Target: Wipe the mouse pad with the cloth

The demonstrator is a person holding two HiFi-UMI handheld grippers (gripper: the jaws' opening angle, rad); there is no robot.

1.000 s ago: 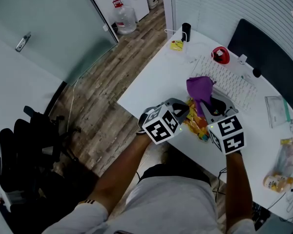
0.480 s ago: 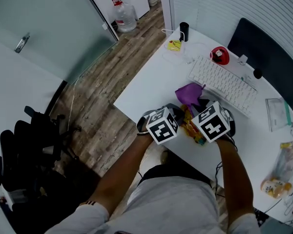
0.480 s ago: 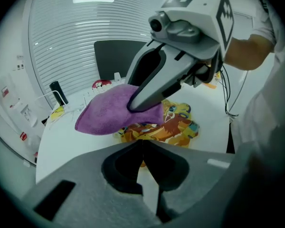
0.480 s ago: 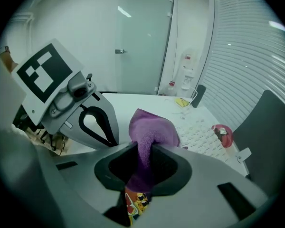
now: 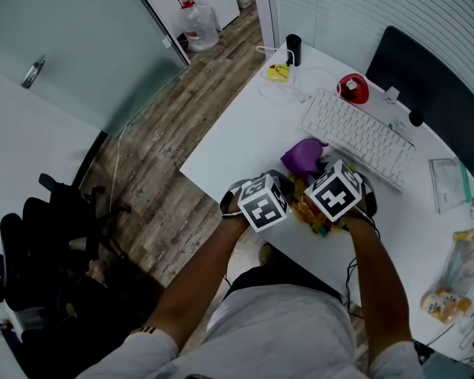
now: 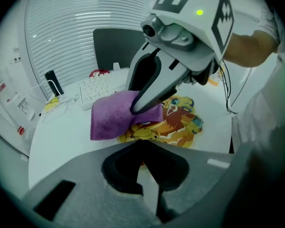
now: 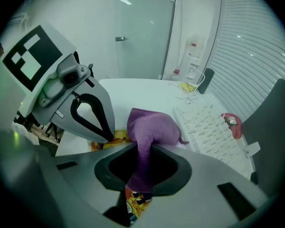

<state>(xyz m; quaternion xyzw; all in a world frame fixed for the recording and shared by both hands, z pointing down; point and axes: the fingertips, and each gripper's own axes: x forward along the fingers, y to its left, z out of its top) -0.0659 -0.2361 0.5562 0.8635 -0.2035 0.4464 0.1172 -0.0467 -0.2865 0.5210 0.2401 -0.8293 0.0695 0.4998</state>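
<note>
Surface [image 5: 237, 136]: white, carries the keyboard [image 5: 357, 136]
Mouse pad [image 6: 180, 122]: colourful, flat near the surface's front edge
Cloth [image 7: 152, 125]: purple, long axis running from the right tool [image 7: 138, 186] toward the keyboard, bunched end on the pad
Right tool: clamped on the cloth's tail
Left tool [image 6: 147, 182]: jaws together, empty, beside the pad

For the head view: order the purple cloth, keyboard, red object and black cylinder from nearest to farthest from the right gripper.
1. purple cloth, gripped by the right gripper.
2. keyboard, just beyond the cloth.
3. red object, behind the keyboard.
4. black cylinder, at the far desk corner.
</note>
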